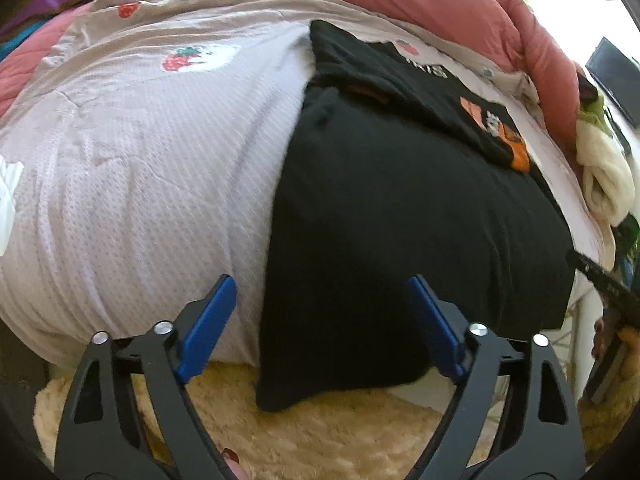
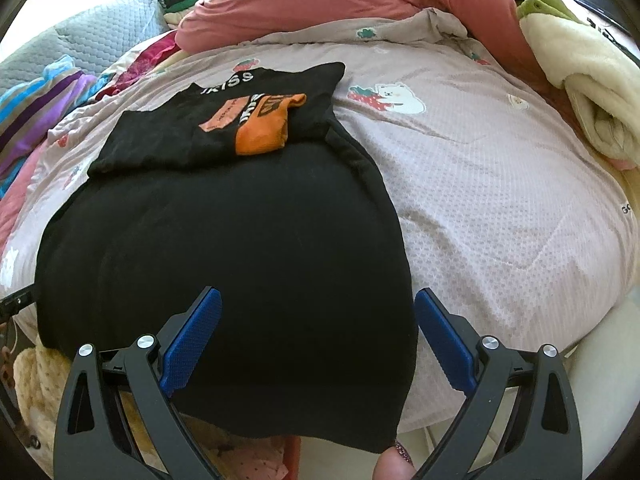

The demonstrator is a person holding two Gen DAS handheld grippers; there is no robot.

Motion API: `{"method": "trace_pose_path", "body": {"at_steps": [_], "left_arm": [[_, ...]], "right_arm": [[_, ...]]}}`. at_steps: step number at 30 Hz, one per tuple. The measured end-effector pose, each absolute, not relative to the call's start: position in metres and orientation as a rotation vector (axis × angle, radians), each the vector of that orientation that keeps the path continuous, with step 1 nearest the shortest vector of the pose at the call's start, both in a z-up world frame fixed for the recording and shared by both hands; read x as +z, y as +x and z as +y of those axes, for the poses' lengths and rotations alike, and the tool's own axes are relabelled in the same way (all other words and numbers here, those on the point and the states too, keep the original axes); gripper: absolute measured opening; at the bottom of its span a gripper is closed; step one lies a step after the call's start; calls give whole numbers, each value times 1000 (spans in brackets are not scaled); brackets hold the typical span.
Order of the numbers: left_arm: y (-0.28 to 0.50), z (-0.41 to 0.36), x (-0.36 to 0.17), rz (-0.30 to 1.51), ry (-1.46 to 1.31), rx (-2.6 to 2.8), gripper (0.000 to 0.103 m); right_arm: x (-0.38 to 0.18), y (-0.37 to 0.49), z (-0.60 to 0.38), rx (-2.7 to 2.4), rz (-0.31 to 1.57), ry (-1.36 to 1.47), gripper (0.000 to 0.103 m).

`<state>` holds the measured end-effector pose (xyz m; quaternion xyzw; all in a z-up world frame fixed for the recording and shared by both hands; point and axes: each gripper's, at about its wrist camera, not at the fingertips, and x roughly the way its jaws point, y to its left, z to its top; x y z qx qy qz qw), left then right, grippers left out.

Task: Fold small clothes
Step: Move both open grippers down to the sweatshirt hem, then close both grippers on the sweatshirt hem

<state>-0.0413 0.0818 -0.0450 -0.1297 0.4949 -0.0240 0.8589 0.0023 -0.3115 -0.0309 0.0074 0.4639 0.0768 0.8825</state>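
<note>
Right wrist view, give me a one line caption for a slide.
Open right gripper poised over the near edge of a black garment spread on a strawberry-print bedspread, a folded black shirt behind it.

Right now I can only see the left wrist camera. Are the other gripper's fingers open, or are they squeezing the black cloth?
Observer: Open. The right gripper hovers low over the black cloth, fingers wide apart, holding nothing.
Kid: Which bit of the cloth is it over?
Observer: The near corner, where the cloth hangs off the bed. One finger is over the cloth, and the other seems to be just past its edge, over the bedspread.
Kid: Is there anything else I can't see?
Observer: Yes, a grey quilted pillow at the far end of the bed, beside the striped blanket.
</note>
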Motion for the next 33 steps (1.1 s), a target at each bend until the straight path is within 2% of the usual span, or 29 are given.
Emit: {"method": "trace_pose_path", "body": {"at_steps": [15,23,26,29,33], "left_arm": [[-56,75,-68,1111,-327,-91,75],[-59,79,-68,1120,-344,-98,68],[-62,81,-68,1124,-346,-100,68],[-64,81,-69,1126,-344,-101,68],[-65,82,-69,1127,-337,-95,63]], "right_arm": [[-48,-20,-327,153,1042,-24,96],[-62,-31,-344,174,1127,62,94],[-68,-34,-348,189,1152,74,77],[-75,-37,-350,213,1179,83,66],[-83,-38,-352,223,1188,68,63]]}}
